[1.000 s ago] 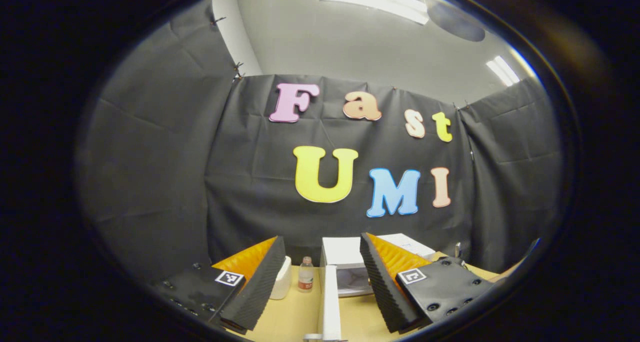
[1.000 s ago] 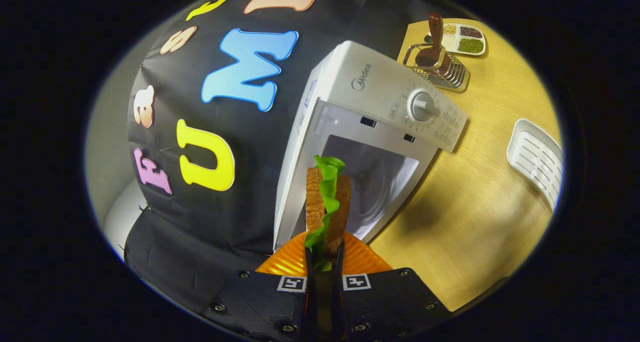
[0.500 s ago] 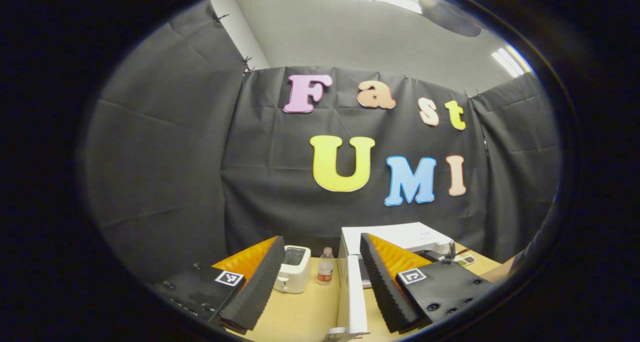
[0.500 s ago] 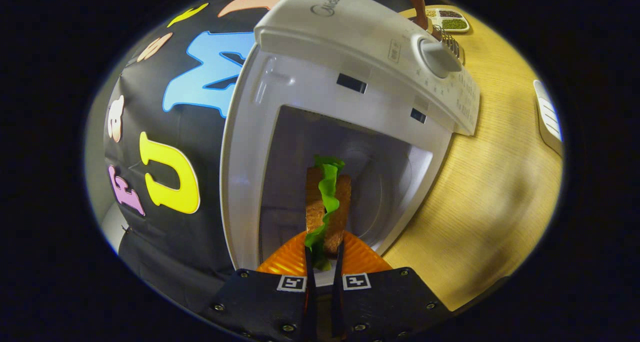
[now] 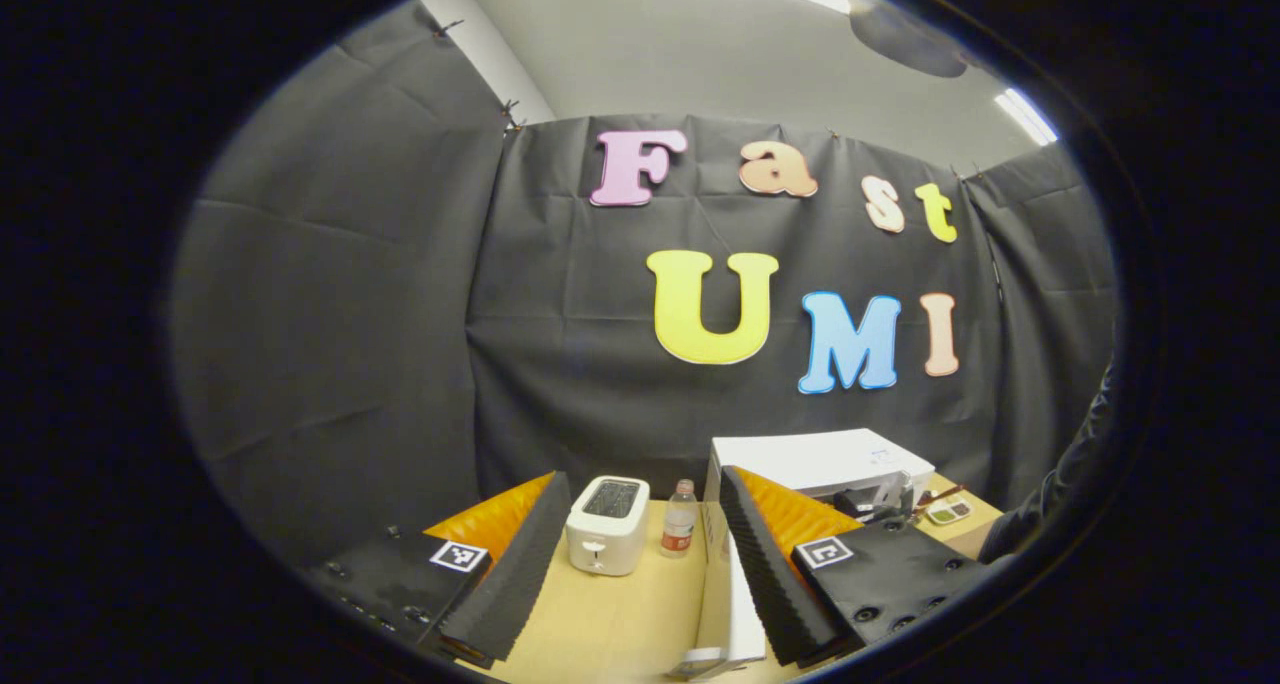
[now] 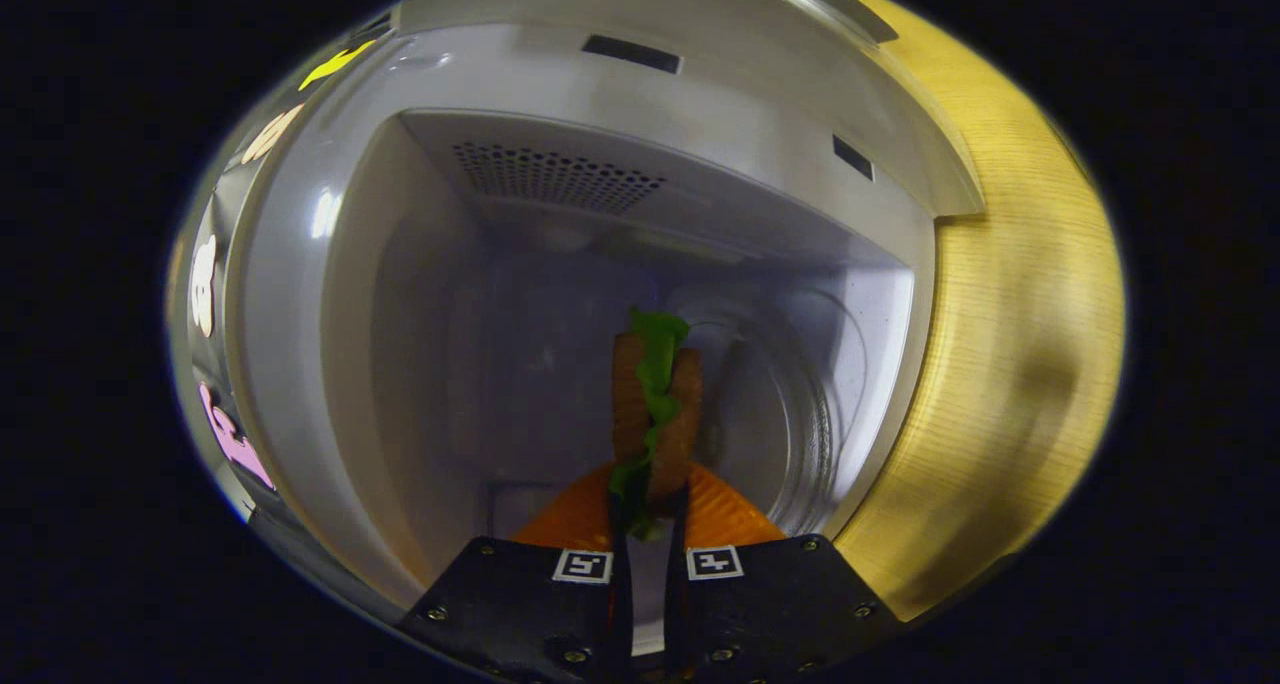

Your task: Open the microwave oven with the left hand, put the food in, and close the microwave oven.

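Observation:
In the right gripper view my right gripper [image 6: 648,489] is shut on a sandwich [image 6: 655,399] of brown bread with green lettuce, which stands on edge between the fingers. The sandwich is at the mouth of the white microwave [image 6: 300,294], whose cavity opens close in front, with the glass turntable [image 6: 800,414] beyond it to the right. In the left gripper view my left gripper [image 5: 641,476] is open and holds nothing. It hangs back from the microwave [image 5: 820,456]. The open door [image 5: 738,614] stands edge-on by its right finger.
A white toaster [image 5: 607,537] and a small bottle [image 5: 680,530] stand on the wooden table [image 5: 620,624] left of the microwave. A small dish [image 5: 945,511] sits behind it on the right. A dark sleeve [image 5: 1060,484] reaches in from the right edge.
My right gripper has carried the sandwich forward from outside the microwave to its cavity. The left gripper view has swung so the toaster and bottle came into sight; it stays open.

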`<move>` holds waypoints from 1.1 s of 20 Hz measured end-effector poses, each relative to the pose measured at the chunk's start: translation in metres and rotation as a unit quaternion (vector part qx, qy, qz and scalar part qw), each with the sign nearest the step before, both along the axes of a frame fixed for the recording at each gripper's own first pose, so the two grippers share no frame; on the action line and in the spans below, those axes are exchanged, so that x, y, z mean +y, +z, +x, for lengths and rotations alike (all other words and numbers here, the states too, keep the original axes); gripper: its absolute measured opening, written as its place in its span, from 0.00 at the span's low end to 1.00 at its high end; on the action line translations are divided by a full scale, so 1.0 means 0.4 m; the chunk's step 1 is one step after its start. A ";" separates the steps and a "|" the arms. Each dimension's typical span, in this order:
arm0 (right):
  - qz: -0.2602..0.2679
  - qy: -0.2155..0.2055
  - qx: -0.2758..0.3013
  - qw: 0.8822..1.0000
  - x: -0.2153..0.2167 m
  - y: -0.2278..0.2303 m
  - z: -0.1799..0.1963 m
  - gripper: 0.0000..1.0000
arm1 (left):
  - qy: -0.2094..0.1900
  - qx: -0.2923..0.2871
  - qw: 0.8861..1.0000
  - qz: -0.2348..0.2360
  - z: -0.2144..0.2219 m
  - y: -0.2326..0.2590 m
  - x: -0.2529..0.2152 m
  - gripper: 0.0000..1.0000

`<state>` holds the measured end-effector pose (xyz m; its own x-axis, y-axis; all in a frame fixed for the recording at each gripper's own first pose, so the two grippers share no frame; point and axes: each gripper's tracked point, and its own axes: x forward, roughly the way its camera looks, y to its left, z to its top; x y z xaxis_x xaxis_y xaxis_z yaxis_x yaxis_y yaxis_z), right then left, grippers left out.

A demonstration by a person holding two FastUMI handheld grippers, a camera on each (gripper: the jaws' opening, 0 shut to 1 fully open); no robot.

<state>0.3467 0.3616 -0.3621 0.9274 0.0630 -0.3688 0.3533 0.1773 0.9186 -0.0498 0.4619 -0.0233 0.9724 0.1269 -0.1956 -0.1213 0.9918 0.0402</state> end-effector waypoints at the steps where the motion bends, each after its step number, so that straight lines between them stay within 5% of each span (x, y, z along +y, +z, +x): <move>1: 0.001 -0.002 0.000 1.000 0.001 -0.007 0.001 0.13 | -0.002 0.001 1.000 0.001 0.005 -0.003 -0.002 0.96; 8: -0.001 -0.003 0.022 1.000 0.009 -0.029 -0.009 0.19 | -0.016 0.003 1.000 -0.009 0.025 -0.018 -0.034 0.96; 9: -0.018 0.001 0.030 0.999 0.002 -0.029 -0.015 0.27 | -0.019 0.001 1.000 -0.009 0.025 -0.016 -0.041 0.96; 11: -0.063 0.014 0.033 0.997 -0.012 -0.017 -0.029 0.25 | -0.026 -0.002 1.000 -0.009 0.022 -0.009 -0.054 0.96; 12: -0.074 0.026 0.037 0.996 -0.008 -0.011 -0.043 0.37 | -0.028 -0.004 1.000 -0.011 0.027 -0.007 -0.062 0.95; 14: -0.101 0.054 0.043 0.992 -0.008 -0.007 -0.087 0.46 | -0.032 -0.007 0.999 -0.018 0.025 -0.011 -0.072 0.95; 15: -0.131 0.068 0.047 0.988 -0.021 -0.012 -0.117 0.65 | -0.034 -0.006 0.999 -0.024 0.026 -0.015 -0.082 0.95; 16: -0.159 0.080 0.046 0.983 -0.035 -0.013 -0.143 0.66 | -0.039 -0.006 0.999 -0.029 0.028 -0.022 -0.098 0.96; 17: -0.181 0.092 0.043 0.978 -0.046 -0.008 -0.168 0.84 | -0.044 -0.007 0.999 -0.030 0.030 -0.025 -0.115 0.96; 22: -0.325 0.159 0.002 0.932 -0.117 0.082 -0.300 0.84 | -0.082 -0.009 0.996 -0.034 0.057 -0.039 -0.224 0.97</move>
<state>0.2265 0.3148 -0.3294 0.8982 0.0965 -0.4289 0.1913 0.7927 0.5789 -0.0271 0.3724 -0.0387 0.9824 -0.0475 -0.1806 0.0429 0.9987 -0.0288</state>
